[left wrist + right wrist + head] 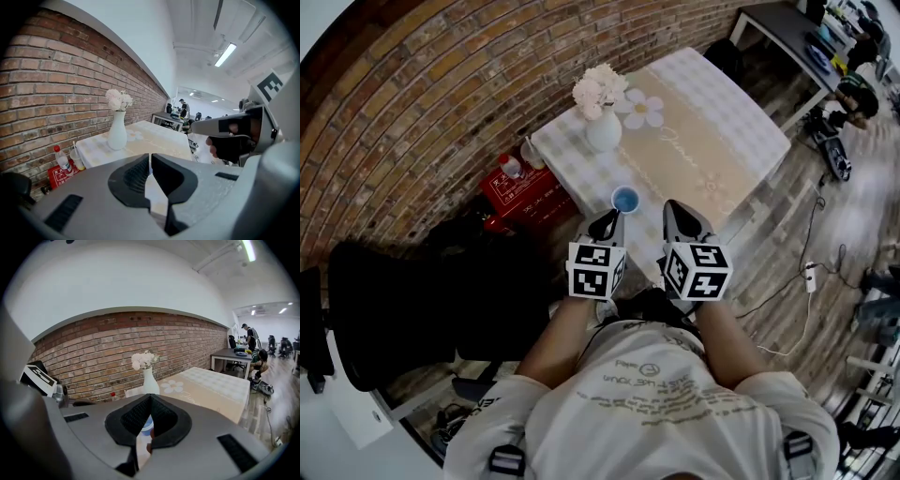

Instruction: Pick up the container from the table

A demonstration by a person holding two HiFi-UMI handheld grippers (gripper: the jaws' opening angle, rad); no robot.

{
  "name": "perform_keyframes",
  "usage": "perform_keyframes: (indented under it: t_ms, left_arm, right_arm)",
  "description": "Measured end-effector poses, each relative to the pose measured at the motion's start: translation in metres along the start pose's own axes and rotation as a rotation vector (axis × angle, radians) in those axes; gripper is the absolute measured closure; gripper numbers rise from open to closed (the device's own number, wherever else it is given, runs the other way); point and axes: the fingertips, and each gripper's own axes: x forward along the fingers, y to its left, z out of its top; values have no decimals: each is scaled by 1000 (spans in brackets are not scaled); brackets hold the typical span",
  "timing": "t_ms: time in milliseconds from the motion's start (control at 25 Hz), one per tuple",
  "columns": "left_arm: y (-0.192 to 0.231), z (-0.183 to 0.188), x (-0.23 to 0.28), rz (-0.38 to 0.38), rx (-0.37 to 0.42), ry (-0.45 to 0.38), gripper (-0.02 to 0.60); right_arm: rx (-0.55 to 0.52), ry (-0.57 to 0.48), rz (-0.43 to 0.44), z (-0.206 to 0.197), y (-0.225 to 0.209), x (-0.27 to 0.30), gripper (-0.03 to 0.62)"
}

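A small round blue container (625,199) stands near the front edge of the cloth-covered table (741,141). My left gripper (608,218) hangs just in front of it, a little to its left, jaws shut and empty. My right gripper (679,209) is to the container's right, over the table's edge, also shut with nothing held. In the right gripper view (150,398) a bit of the blue container (146,424) shows through the gap below the closed tips. In the left gripper view (150,157) the container is hidden behind the jaws.
A white vase of pale flowers (603,127) stands on the table behind the container. A red box (525,195) with a bottle (510,166) and a cup sits by the brick wall. A black chair (394,309) is at the left. Cables (811,272) lie on the floor at the right.
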Motion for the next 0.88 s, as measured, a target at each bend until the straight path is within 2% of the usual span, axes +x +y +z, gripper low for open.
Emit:
perform_keyframes:
  t_ms: [120, 280, 440, 560, 720, 880]
  left_arm:
    - [-3, -6, 10, 19, 11, 10, 541]
    - [-6, -15, 26, 21, 56, 31, 373]
    - [-6, -26, 41, 45, 69, 59, 299]
    - [1, -34, 50, 64, 58, 72, 285]
    - [11, -45, 67, 81, 87, 58, 284]
    - [17, -59, 76, 88, 63, 93, 284]
  right_arm:
    - [6, 14, 11, -2, -11, 6, 594]
    - [12, 35, 25, -6, -22, 14, 594]
    - [14, 57, 34, -12, -31, 17, 594]
    - [13, 73, 40, -17, -37, 19, 595]
    - [10, 93, 36, -24, -47, 20, 594]
    - [16, 105, 25, -29, -58, 19, 595]
